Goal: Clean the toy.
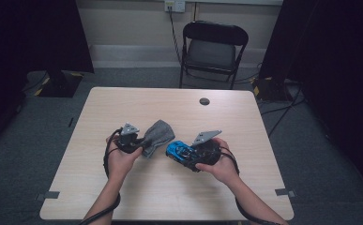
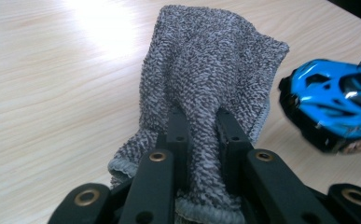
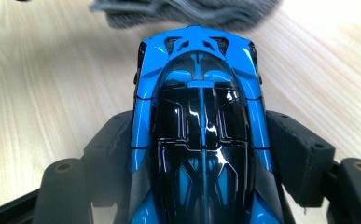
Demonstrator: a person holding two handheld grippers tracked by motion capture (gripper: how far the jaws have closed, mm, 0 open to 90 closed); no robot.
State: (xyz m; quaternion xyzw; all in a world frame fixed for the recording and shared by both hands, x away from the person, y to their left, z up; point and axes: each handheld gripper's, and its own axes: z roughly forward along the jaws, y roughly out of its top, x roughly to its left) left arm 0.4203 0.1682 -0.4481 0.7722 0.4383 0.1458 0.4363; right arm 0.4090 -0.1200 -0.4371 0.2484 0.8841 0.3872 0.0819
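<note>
A grey terry cloth [image 1: 155, 136] [image 2: 211, 74] is pinched between the jaws of my left gripper [image 1: 139, 144] [image 2: 200, 123], which is shut on it and holds it off the table [image 1: 137, 101]. A blue and black toy car [image 1: 180, 151] [image 3: 200, 135] sits between the pads of my right gripper [image 1: 194, 157] [image 3: 201, 154], which is shut on its sides. In the left gripper view the toy car [image 2: 333, 102] is just to the right of the cloth. In the right gripper view the cloth [image 3: 187, 11] hangs blurred past the car's nose.
The light wooden table has a round cable hole [image 1: 204, 101] near its far edge. A black folding chair [image 1: 213, 49] stands behind the table. Dark curtains flank both sides, and cables run across the grey carpet.
</note>
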